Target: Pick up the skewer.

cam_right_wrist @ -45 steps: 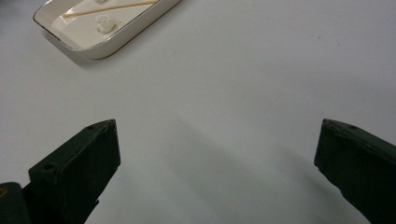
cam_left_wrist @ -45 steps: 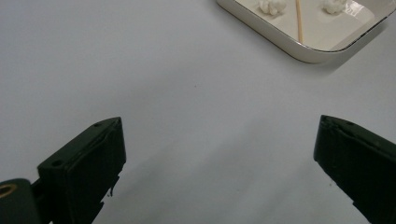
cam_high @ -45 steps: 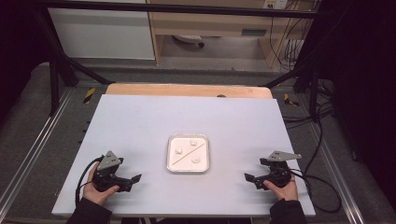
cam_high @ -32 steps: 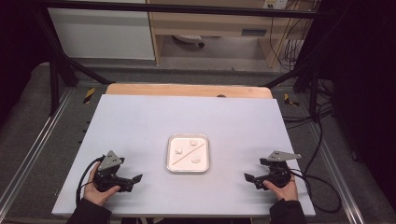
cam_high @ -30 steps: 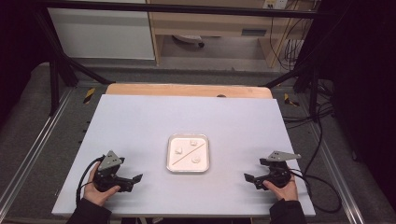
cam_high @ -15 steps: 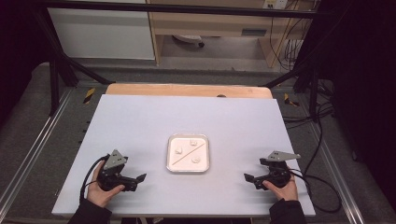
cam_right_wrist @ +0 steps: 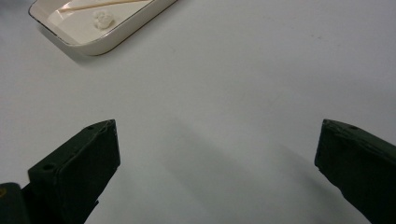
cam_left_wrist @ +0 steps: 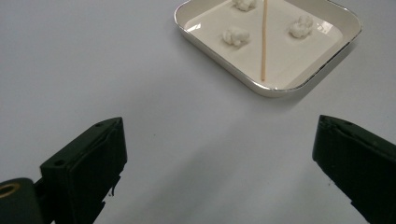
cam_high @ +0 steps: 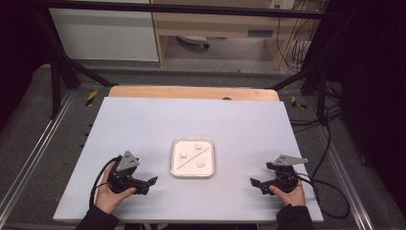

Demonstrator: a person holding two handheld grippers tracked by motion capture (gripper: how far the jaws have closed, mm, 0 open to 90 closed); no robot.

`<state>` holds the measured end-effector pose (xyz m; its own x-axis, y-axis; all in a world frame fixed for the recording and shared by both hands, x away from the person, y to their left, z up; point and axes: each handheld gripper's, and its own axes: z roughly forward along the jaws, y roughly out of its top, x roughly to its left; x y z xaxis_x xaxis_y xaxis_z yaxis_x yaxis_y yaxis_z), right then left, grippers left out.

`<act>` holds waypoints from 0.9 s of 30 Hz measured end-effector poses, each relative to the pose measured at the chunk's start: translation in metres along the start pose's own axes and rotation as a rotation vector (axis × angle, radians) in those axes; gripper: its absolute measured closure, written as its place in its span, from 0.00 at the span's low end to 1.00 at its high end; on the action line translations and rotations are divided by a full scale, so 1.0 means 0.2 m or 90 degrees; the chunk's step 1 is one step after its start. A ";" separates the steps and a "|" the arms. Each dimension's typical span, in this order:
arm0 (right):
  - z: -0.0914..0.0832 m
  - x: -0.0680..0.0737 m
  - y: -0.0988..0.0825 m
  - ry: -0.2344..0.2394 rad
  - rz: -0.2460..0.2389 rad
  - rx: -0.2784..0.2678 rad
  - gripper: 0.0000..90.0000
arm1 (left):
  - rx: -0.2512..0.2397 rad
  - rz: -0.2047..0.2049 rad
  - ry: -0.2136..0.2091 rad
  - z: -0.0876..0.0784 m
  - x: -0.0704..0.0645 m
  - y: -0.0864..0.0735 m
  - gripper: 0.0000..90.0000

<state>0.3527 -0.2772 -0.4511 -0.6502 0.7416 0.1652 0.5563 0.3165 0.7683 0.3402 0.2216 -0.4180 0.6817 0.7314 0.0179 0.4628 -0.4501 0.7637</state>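
Black plastic jaws are sitting wide apart on both tongs, nothing between them. The left gripper and right gripper are resting low on the table, each well apart from the tray lying between them near the front edge. The tray's a shallow, glossy white square with rounded corners. A thin wooden stick is lying diagonally in it, with three small white fluffy lumps around it; could be cotton or popcorn, can't tell. I'm guessing the stick's light and stiff but easy to snap, and lying flat it's going to be fiddly, so pinching it near the middle looks safest. The lumps look soft and squashy, wanting a gentle squeeze. The table's matte pale grey, smooth.
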 end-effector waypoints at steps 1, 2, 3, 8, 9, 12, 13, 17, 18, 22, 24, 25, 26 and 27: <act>0.00 0.00 0.00 -0.001 0.000 0.000 0.01 | 0.001 0.002 -0.001 0.00 -0.01 0.01 0.03; 0.00 0.00 0.00 -0.001 0.000 0.000 0.01 | 0.001 0.004 -0.004 0.01 -0.01 0.02 0.03; 0.00 0.00 0.00 0.000 0.000 0.000 0.01 | 0.002 0.010 -0.006 0.02 -0.03 0.04 0.03; 0.00 0.00 0.00 0.001 0.000 0.003 0.01 | 0.008 0.020 -0.013 0.05 -0.07 0.09 0.04; 0.00 0.00 0.00 0.001 -0.001 0.003 0.01 | 0.010 0.024 -0.015 0.06 -0.08 0.11 0.04; 0.00 0.00 0.00 0.001 0.000 0.003 0.01 | 0.018 0.030 -0.020 0.10 -0.10 0.14 0.04; 0.00 0.00 0.00 0.001 0.001 0.004 0.01 | 0.021 0.030 -0.021 0.11 -0.11 0.16 0.04; 0.00 0.00 0.00 0.000 -0.002 0.004 0.01 | 0.033 0.037 -0.024 0.16 -0.14 0.21 0.05; 0.00 0.00 0.00 0.001 -0.003 0.004 0.01 | 0.036 0.039 -0.026 0.19 -0.15 0.23 0.05; 0.00 0.00 0.00 0.001 -0.002 0.004 0.01 | 0.050 0.038 -0.029 0.24 -0.17 0.28 0.07; 0.01 0.00 0.00 0.001 -0.004 0.005 0.01 | 0.054 0.039 -0.027 0.26 -0.18 0.29 0.09; 0.01 0.00 0.00 0.000 -0.005 0.006 0.01 | 0.061 0.037 -0.025 0.28 -0.18 0.31 0.11; 0.01 0.00 0.00 0.000 -0.005 0.006 0.01 | 0.063 0.035 -0.029 0.30 -0.19 0.32 0.13; 0.01 0.00 0.00 0.000 -0.005 0.006 0.01 | 0.063 0.035 -0.029 0.30 -0.19 0.32 0.15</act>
<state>0.3529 -0.2763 -0.4522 -0.6541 0.7394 0.1592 0.5561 0.3275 0.7639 0.3780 0.1346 -0.4084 0.7314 0.6815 0.0264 0.4766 -0.5384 0.6949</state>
